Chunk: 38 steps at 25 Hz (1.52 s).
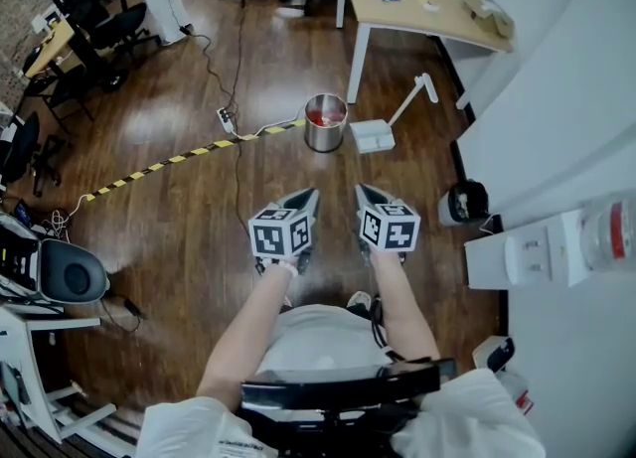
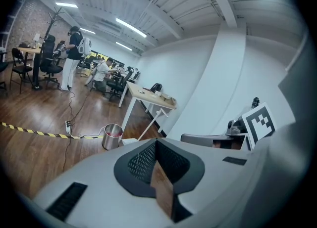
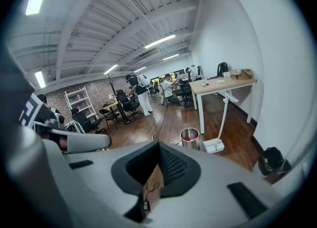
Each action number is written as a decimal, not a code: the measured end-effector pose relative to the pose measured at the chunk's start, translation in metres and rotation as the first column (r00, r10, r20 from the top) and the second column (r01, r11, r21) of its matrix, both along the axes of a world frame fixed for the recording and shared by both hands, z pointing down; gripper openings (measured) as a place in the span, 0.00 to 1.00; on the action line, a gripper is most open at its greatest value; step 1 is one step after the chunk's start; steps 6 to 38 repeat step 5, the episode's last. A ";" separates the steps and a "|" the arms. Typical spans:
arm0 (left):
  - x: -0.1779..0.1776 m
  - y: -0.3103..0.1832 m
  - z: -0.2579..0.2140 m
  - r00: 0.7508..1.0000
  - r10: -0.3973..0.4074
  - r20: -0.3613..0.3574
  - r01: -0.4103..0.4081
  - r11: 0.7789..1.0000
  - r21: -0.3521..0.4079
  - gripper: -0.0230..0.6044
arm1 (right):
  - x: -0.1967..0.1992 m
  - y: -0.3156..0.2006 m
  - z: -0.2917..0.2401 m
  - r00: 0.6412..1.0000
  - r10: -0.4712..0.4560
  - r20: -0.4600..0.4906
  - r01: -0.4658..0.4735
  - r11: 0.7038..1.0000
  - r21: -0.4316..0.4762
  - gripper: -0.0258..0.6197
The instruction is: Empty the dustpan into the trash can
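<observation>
Left gripper (image 1: 304,196) and right gripper (image 1: 367,193) are pressed together, empty. Well ahead, the white dustpan (image 1: 371,135) sits on the floor (image 1: 189,237) just beside the trash can (image 1: 325,124), waiting or already emptied; its raised handle (image 1: 407,103) suits pinching.

Trash can (image 1: 324,141) contents, dustpan (image 1: 372,135) load: too small.

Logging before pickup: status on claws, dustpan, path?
Left claw shut, empty; right claw shut, empty. Dustpan on floor beside can, untouched. Striped tape lies left of can, likely off the path.
</observation>
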<state>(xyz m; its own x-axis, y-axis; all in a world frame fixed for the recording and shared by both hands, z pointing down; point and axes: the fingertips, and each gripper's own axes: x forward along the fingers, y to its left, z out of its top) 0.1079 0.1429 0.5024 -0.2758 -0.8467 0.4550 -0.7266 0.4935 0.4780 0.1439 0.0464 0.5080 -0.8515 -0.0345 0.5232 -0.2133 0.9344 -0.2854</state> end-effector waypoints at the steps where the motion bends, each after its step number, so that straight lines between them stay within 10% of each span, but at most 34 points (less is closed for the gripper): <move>1: 0.001 -0.001 0.001 1.000 0.001 -0.003 -0.001 1.000 0.002 0.03 | 0.000 -0.002 0.000 1.000 0.000 -0.001 0.000 1.000 0.001 0.04; 38: 0.007 -0.007 0.006 1.000 0.008 -0.016 -0.008 1.000 0.008 0.03 | 0.001 -0.006 0.002 1.000 0.000 -0.006 0.000 1.000 0.001 0.04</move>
